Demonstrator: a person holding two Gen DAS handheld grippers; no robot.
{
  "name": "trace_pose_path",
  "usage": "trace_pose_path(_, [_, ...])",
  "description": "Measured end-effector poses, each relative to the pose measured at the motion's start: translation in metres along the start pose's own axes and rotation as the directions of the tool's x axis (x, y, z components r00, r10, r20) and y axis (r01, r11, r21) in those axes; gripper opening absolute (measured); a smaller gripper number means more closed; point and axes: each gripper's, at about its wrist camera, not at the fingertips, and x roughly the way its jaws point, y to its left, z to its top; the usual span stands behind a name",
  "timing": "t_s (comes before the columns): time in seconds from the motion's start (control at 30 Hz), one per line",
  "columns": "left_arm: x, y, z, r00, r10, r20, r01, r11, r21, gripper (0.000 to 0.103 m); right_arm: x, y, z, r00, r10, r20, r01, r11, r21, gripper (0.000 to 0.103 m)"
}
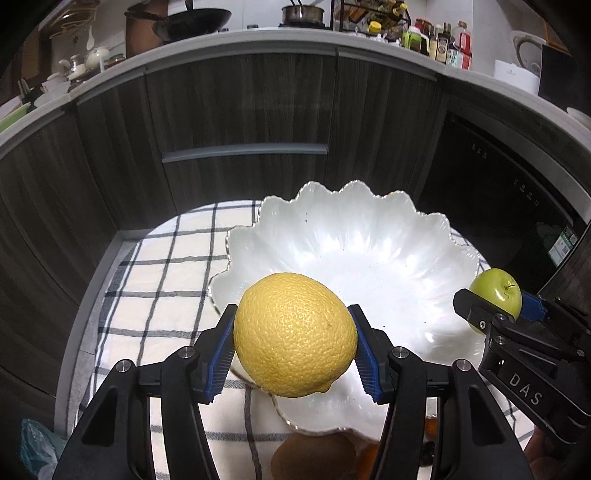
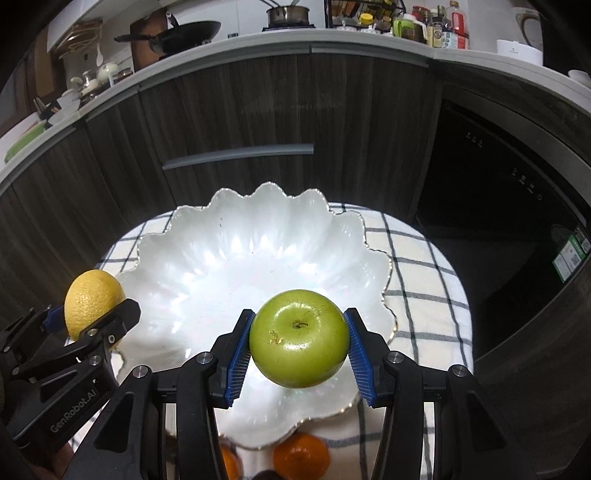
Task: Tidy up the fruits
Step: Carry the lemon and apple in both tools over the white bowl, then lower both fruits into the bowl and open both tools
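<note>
While the left gripper (image 1: 295,347) is clamping a yellow lemon (image 1: 295,334) between its blue ribbed pads (image 1: 221,360) low in the centre of the left wrist view, the right gripper (image 2: 298,347) is gripping a green apple (image 2: 299,338) the same way in the right wrist view, stem dimple facing the camera. Both fruits are hanging above the near rim of a white scalloped bowl (image 1: 369,251), the lemon over its left side and the apple over its right; each is showing at the edge of the other camera's frame.

At the bottom of the right wrist view, just nearer than the bowl, an orange (image 2: 301,456) is lying on the cloth, partly hidden by the gripper frame. A brownish fruit (image 1: 314,458) is sitting at the bottom of the left wrist view, too blurred to name.

The bowl is resting on a white cloth with dark checks (image 1: 166,266) that is covering a small table.

Beyond the table, dark wood-grain cabinets (image 1: 240,110) with a grey handle bar (image 1: 243,151) are filling the middle of the frame, and a black appliance front (image 1: 498,184) is standing to the right. Along the top, a pale countertop (image 1: 258,37) is carrying a black wok (image 1: 195,20), a steel pot (image 1: 301,13), bottles (image 1: 443,40) and dishes (image 1: 74,70).
</note>
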Motion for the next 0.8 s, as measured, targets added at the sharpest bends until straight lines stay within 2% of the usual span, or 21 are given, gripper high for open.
trace_pose_path(0.47, [0.036,-0.004,-0.007,0.995,-0.015,-0.099,0.016,1.000,0.014,0.057,0.037,0.001,-0.006,0.995,0.003,-0.098,-0.003,1.000,0.004,0.049])
trace_pose_path(0.7, [0.044,-0.006,-0.012,0.991,0.007,-0.132,-0.003,1.000,0.030,0.058,0.043,0.001,-0.008,0.991,-0.004,-0.133,0.004,1.000,-0.006,0.049])
trace_pose_path(0.73, [0.042,-0.007,-0.011,0.992,0.018,-0.122,-0.013,0.999,0.041,0.061,0.044,0.001,-0.008,0.990,-0.007,-0.138,0.007,1.000,-0.005,0.049])
trace_pose_path(0.8, [0.037,-0.006,-0.009,0.994,0.037,-0.103,-0.033,0.999,0.044,0.079,0.045,-0.001,-0.010,0.989,-0.012,-0.147,0.012,1.000,0.001,0.049])
